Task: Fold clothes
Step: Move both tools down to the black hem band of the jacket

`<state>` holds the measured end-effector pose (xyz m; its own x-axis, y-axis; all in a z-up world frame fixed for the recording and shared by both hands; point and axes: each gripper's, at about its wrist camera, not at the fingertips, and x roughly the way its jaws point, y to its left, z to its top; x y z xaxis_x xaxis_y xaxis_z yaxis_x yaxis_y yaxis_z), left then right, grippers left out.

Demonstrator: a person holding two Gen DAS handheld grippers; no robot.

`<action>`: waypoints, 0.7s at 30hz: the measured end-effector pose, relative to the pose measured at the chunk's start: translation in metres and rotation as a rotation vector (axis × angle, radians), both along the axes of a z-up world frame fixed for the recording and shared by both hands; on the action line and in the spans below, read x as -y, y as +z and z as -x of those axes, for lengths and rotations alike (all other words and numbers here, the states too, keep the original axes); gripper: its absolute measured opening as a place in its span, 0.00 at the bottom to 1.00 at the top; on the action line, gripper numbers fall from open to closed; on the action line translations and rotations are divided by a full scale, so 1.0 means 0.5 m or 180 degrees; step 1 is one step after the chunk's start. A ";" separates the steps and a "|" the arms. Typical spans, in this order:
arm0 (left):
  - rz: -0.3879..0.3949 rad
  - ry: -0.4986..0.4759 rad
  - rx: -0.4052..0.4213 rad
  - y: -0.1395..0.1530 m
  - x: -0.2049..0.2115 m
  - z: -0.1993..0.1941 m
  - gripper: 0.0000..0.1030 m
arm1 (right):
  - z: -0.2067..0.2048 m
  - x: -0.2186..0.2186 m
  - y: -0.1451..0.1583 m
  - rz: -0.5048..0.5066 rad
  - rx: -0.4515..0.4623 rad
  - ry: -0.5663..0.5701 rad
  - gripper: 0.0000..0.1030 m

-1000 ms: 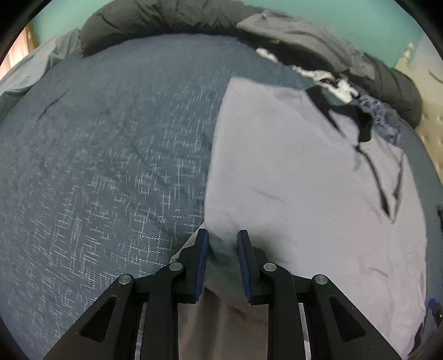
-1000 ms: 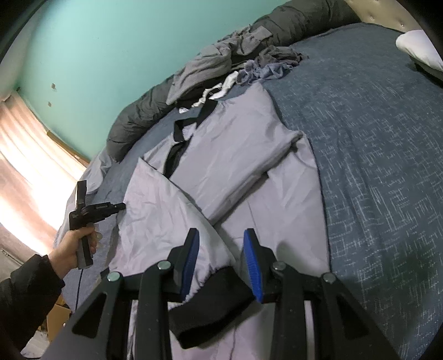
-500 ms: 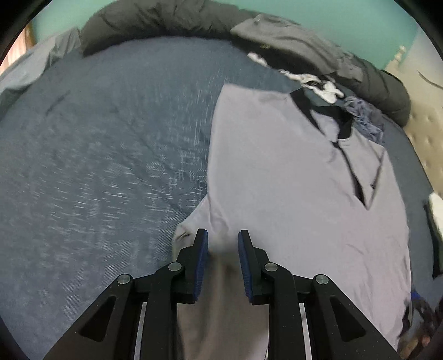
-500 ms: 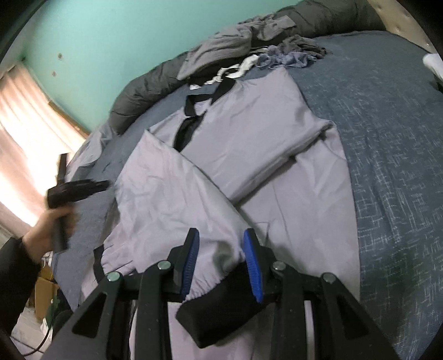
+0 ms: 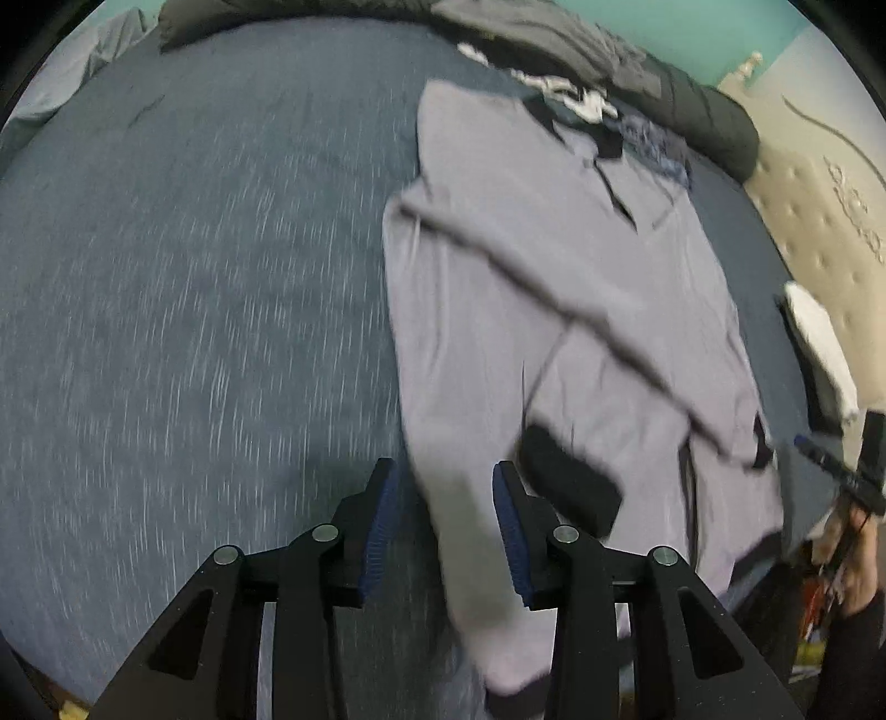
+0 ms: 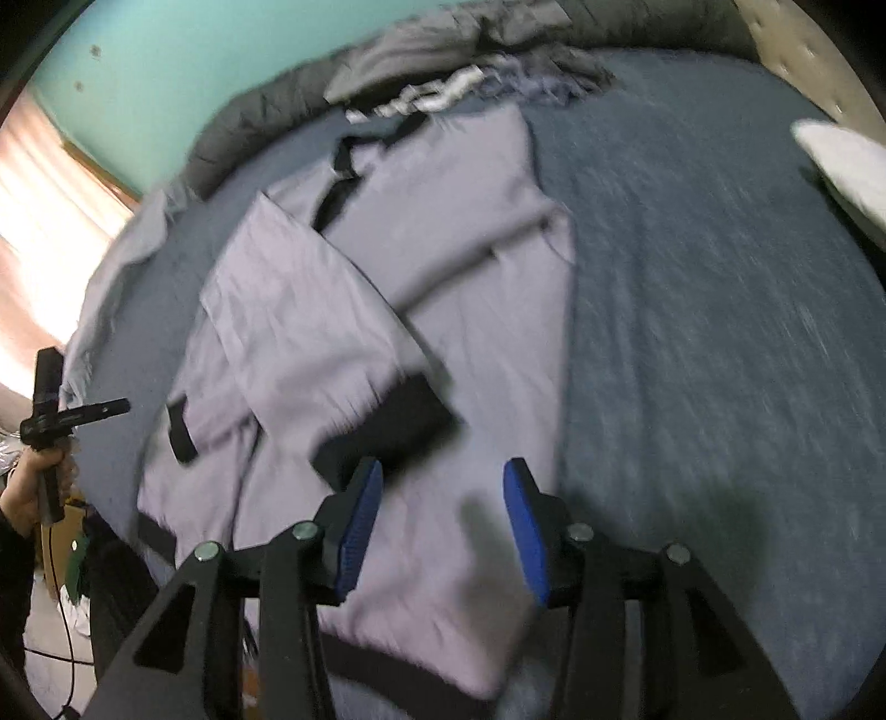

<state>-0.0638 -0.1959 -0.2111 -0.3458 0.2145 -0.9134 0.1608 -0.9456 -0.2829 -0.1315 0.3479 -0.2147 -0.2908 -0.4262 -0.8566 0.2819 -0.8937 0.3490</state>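
1. A lilac sweatshirt [image 6: 443, 266] with black trim lies spread on a bed's dark blue speckled cover [image 6: 720, 310], both sleeves folded in across its body.
2. One black cuff [image 6: 393, 426] rests on the garment's middle, just ahead of the right tongs [image 6: 443, 509]; seen from the left wrist, the same cuff [image 5: 570, 487] sits just right of the left tongs [image 5: 443, 509].
3. The left tongs hover with jaws parted above the sweatshirt's near edge [image 5: 470, 554], gripping nothing; the cloth passes beneath the gap.
4. The right tongs also stand wide open and empty over the lower body of the garment, their shadow falling on the fabric.
5. In the right wrist view, the left tongs [image 6: 105, 410] appear in a person's hand [image 6: 33, 487] at the bed's left side, clear of the sweatshirt.
6. A heap of grey clothes [image 6: 459, 50] and a dark quilt [image 5: 703, 127] lie beyond the collar, against a teal wall [image 6: 194, 55].
7. A white pillow [image 6: 841, 160] sits at the far right. Both views are motion-blurred.
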 end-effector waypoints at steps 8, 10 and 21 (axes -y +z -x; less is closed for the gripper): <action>-0.0316 -0.0059 0.0182 -0.041 -0.026 -0.115 0.39 | -0.075 -0.049 -0.023 -0.0066 0.0329 -0.0048 0.54; -0.0419 -0.0051 0.0214 -0.052 -0.030 -0.132 0.39 | -0.090 -0.052 -0.029 -0.0054 0.0391 -0.0064 0.54; -0.0545 -0.0019 0.0303 -0.074 -0.050 -0.170 0.39 | -0.115 -0.023 -0.091 0.0019 0.0797 -0.0061 0.54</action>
<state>0.0213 -0.1712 -0.2480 -0.2579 0.3714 -0.8919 0.1890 -0.8860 -0.4235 -0.0742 0.3593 -0.2602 -0.0779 -0.4279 -0.9004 0.1690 -0.8958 0.4111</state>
